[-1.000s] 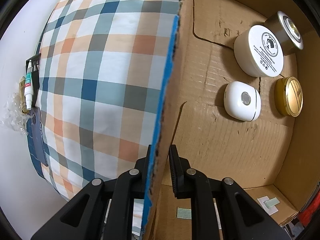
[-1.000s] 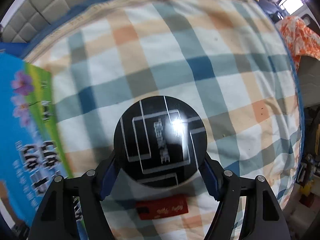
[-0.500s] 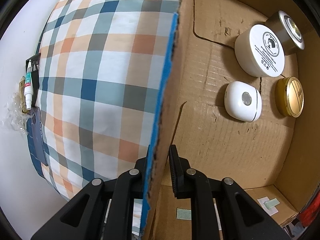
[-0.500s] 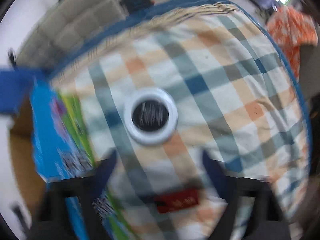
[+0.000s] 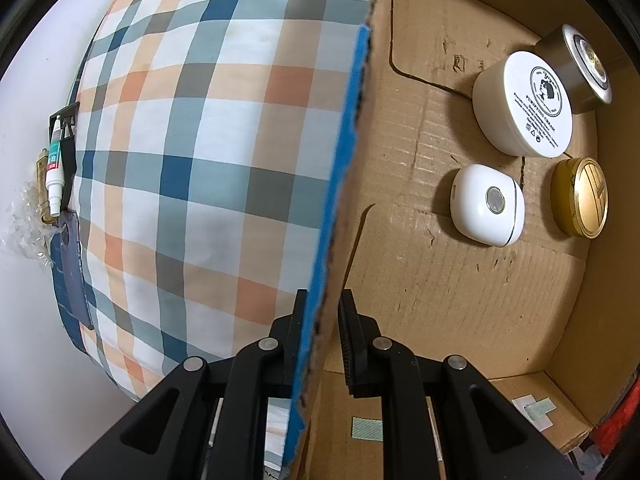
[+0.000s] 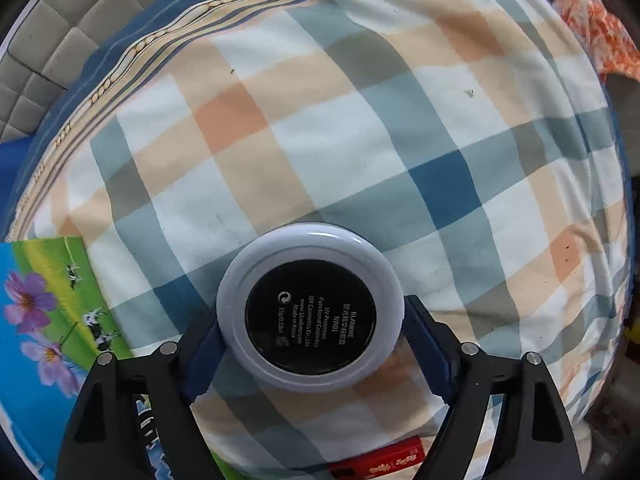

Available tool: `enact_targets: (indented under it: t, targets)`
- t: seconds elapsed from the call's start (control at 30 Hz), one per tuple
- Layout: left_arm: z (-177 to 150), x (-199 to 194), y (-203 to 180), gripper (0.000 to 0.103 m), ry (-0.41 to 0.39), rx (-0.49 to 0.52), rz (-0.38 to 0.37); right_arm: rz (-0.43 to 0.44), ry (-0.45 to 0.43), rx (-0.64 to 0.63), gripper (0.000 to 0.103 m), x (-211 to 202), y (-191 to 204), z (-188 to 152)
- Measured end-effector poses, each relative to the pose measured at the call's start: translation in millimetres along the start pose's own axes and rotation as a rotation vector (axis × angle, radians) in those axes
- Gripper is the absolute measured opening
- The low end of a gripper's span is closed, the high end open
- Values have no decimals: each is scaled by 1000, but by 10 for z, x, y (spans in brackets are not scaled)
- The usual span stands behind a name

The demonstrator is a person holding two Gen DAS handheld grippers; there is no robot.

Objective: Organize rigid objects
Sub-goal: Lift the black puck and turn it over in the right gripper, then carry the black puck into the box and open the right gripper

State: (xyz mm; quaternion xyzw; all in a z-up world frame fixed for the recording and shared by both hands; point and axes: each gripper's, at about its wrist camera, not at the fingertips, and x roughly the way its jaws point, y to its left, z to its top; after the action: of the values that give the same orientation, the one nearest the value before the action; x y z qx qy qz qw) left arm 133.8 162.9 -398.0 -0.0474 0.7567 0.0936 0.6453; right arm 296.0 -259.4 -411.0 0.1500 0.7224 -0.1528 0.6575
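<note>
compact point(image 6: 310, 316) reading "blankme", right fingers point(image 6: 202, 354) closing round it, left fingers point(image 5: 352, 344) clamped on box wall point(image 5: 340, 184)

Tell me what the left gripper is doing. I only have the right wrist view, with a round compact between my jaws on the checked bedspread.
Observer: The left gripper is shut on the side wall of a cardboard box, pinching it at its top edge.
Operator: Is anything in that box already?
Observer: Four things, all on the far side of the floor: a white cream jar, a silver jar behind it, a white case and a gold compact.
Operator: Is there room for one more?
Observer: Probably. The box floor on the side nearer the left gripper is bare cardboard.
</note>
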Motion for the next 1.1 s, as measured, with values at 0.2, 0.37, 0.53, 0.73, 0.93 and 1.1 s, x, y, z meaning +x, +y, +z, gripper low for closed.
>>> enact_targets:
  t: [0.2, 0.37, 0.53, 0.73, 0.93, 1.1]
  targets:
    - [5, 5, -5, 12, -1, 3, 4, -25, -29, -44, 78, -44, 104, -38]
    - [2, 2, -24, 12, -4, 11, 8, -57, -108, -124, 77, -248, 286, -247]
    - [-9, -3, -56, 12, -9, 18, 10, 7, -201, -192, 77, -716, 412, -576]
    - [-35, -45, -67, 12, -15, 25, 5, 133, -283, -266, 77, -1378, 467, -1062]
    - [-34, -58, -32, 10, -11, 26, -30, 292, -289, -339, 77, -1913, 571, -1733]
    - [-36, -85, -4, 8, -12, 39, -42, 352, -259, -399, 77, -2140, 853, -2202]
